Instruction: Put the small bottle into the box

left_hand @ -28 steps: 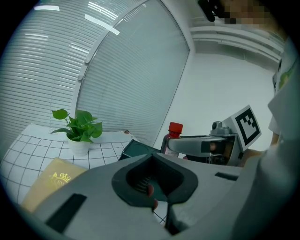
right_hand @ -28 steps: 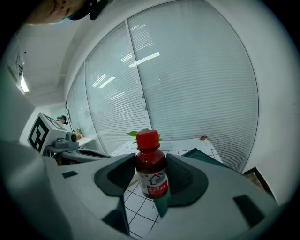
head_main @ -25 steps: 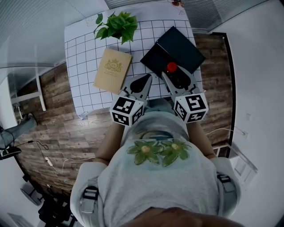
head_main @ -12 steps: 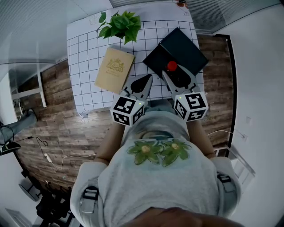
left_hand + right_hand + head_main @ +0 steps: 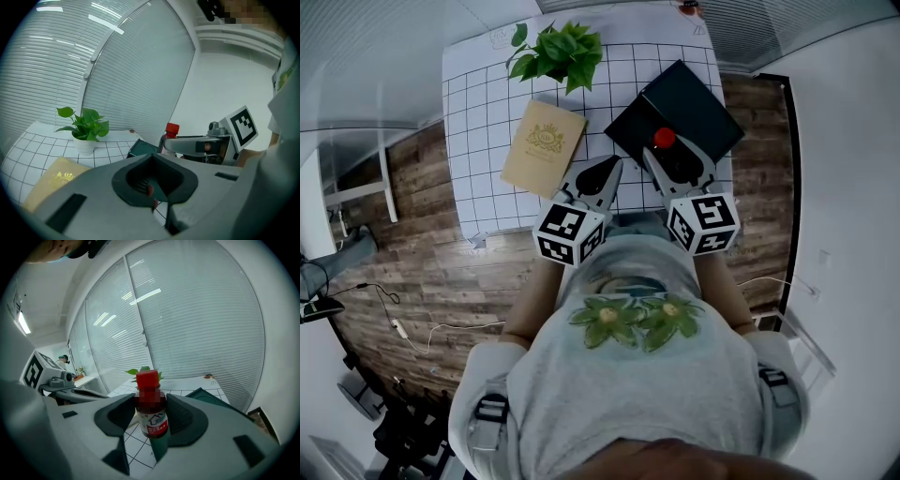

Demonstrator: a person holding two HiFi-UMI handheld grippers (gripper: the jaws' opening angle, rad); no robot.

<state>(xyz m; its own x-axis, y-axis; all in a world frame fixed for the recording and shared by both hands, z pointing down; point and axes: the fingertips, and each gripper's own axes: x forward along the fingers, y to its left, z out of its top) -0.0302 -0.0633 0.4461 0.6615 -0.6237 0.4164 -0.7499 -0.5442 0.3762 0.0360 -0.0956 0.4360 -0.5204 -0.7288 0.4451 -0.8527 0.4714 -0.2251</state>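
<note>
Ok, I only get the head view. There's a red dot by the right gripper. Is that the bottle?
Observer: Yes, its cap. The right gripper view shows the right gripper shut on the small bottle, which has a red-and-white label.
Operator: Is the left one holding something?
Observer: No. In its own view the left gripper is shut on nothing.
Operator: What's under the plant leaves?
Observer: A white pot.

White grid-lined table (image 5: 473, 122), wood-plank floor (image 5: 412, 281) (cables (image 5: 397, 325) trailing), slatted window blinds (image 5: 126, 70), white walls (image 5: 848, 187).
</note>
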